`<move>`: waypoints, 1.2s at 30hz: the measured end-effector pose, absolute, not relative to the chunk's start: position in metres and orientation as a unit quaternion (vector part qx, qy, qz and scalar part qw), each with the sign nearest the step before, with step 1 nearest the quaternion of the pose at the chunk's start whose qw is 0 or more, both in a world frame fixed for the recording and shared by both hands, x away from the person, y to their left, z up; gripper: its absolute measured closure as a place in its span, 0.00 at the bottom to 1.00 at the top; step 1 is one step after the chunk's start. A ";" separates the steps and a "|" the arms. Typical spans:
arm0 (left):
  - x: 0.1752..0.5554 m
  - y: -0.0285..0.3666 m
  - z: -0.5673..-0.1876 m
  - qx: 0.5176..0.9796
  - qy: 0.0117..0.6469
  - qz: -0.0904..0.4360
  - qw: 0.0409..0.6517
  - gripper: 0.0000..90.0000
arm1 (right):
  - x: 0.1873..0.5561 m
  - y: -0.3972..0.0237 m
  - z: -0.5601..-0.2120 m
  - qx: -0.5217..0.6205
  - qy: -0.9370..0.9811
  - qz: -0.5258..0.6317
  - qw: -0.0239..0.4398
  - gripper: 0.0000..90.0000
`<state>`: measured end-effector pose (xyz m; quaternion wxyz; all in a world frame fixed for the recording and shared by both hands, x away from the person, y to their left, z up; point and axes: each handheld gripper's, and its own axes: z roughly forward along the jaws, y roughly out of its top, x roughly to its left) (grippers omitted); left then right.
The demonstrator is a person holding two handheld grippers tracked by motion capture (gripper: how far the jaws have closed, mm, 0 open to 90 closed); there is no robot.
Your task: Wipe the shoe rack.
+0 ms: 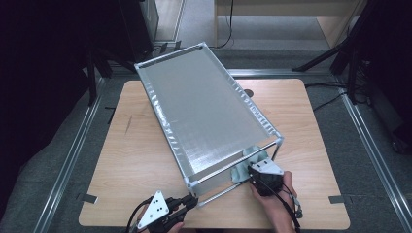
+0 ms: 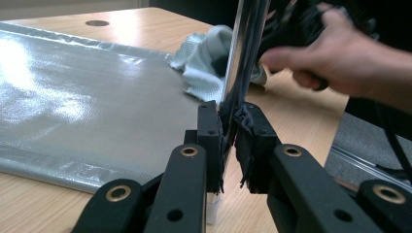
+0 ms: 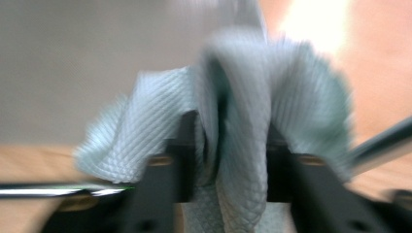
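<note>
A metal-framed rack (image 1: 209,104) with a silver fabric top stands slantwise on the wooden table (image 1: 131,160). My left gripper (image 1: 194,200) (image 2: 228,114) is shut on the rack's near corner post (image 2: 245,48), low down by the table. A pale green-grey cloth (image 1: 241,171) (image 2: 201,68) (image 3: 243,97) lies bunched under the rack's near right corner. My right gripper (image 1: 251,169) (image 3: 231,126) is down at it. Its jaws stand apart with loose folds of the cloth between them and draped over the tips.
The rack's lower silver fabric sheet (image 2: 73,97) lies flat on the table to the left of the post. A round hole (image 1: 248,92) sits in the tabletop behind the rack. Floor rails (image 1: 73,150) and dark stand legs (image 1: 335,51) surround the table.
</note>
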<state>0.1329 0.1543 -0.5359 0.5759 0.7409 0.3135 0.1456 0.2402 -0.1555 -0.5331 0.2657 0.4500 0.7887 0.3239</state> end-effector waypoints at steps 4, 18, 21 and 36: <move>0.132 0.154 -0.536 0.742 0.311 0.144 0.576 0.90 | 0.228 -0.160 -0.507 0.435 0.776 0.373 0.264 0.50; 0.132 0.154 -0.536 0.742 0.311 0.145 0.576 0.90 | 0.252 -0.149 -0.549 0.458 0.783 0.316 0.278 0.82; 0.132 0.155 -0.536 0.742 0.311 0.145 0.576 0.90 | 0.252 -0.151 -0.548 0.472 0.773 0.304 0.295 0.88; 0.132 0.155 -0.536 0.743 0.309 0.145 0.575 0.90 | 0.221 -0.105 -0.550 0.428 0.803 0.347 0.226 0.89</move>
